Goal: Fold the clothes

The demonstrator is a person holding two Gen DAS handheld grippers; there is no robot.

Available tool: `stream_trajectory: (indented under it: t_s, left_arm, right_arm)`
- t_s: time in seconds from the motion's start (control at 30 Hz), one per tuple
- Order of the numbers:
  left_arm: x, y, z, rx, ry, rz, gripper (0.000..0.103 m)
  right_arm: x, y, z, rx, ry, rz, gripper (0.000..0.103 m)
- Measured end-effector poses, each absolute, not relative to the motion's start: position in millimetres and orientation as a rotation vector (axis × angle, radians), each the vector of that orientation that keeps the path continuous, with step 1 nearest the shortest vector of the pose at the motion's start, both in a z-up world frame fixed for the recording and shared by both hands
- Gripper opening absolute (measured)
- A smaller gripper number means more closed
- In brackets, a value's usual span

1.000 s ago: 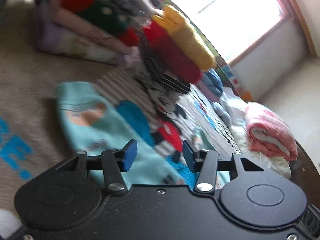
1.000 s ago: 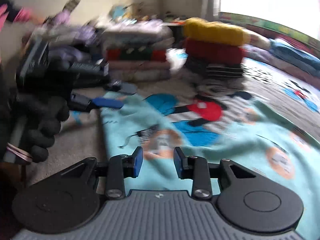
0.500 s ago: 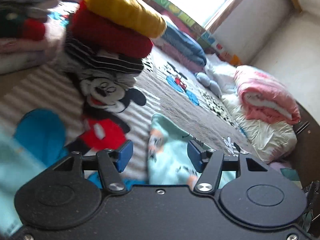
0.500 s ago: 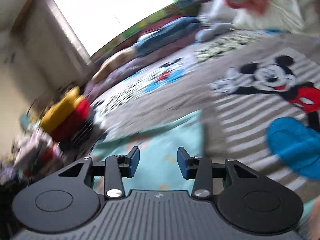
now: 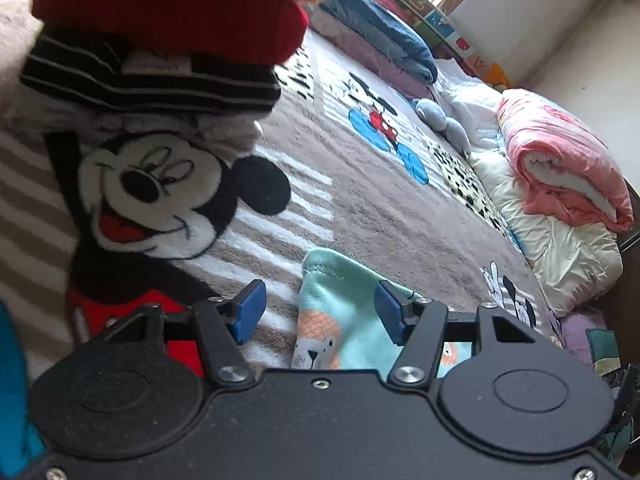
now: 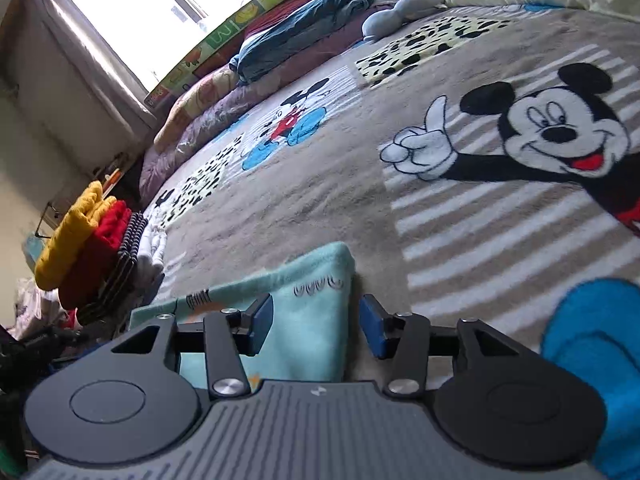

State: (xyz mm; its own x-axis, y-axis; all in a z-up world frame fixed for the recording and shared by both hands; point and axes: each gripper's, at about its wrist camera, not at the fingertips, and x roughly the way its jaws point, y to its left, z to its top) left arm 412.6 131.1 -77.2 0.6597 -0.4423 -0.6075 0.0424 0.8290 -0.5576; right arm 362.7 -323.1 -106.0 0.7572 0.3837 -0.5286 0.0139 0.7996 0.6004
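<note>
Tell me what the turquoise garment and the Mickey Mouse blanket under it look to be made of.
Turquoise garment: looks like soft knit cotton jersey, matte, with printed animal faces and a stitched hem at its corner. Mickey Mouse blanket: looks like plush fleece, probably synthetic; short fuzzy pile blurs the edges of its stripes. Neither fibre can be confirmed by sight.

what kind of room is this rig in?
Most likely a bedroom: work happens on a cartoon-mouse blanket, with rolled quilts at its edge, a stack of folded clothes and a window behind.
</note>
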Motion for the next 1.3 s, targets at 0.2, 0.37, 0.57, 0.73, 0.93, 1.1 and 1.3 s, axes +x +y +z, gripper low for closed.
stream_trajectory:
  t_s: [0.2, 0.37, 0.57, 0.73, 0.93, 1.1, 1.3]
  left_arm:
    - [424, 130, -85, -0.588, 0.803, -0.349, 0.037]
    - [433, 147, -80, -0.730, 0.745, -0.465, 0.005]
    - [452, 162, -106, -0.824, 0.828, -0.442, 0.005]
    - [452, 165, -130, -0.814, 0.874, -0.381, 0.011]
    - [442, 160, -105, -0.726, 0.822, -0.321, 0.020]
    - [427, 151, -78, -0.638, 0.731, -0.411, 0.021]
    - [455, 120, -102, -0.576, 0.889, -0.328, 0.019]
  right_arm:
    - [376, -326, -112, 0.657, 0.696, 0.216, 0.046]
    - [385, -339, -116, 0.760, 0.646, 0.296, 0.008]
    - [396, -355, -131, 0.864, 0.636, 0.352, 0.008]
    - [395, -367, -156, 0.951, 0.660, 0.332, 0.005]
    - [391, -354, -136, 0.802, 0.626, 0.213, 0.027]
    - [375, -332, -96, 0.574, 0.507, 0.207, 0.030]
    - [415, -293, -106, 0.373, 0.735, 0.248, 0.021]
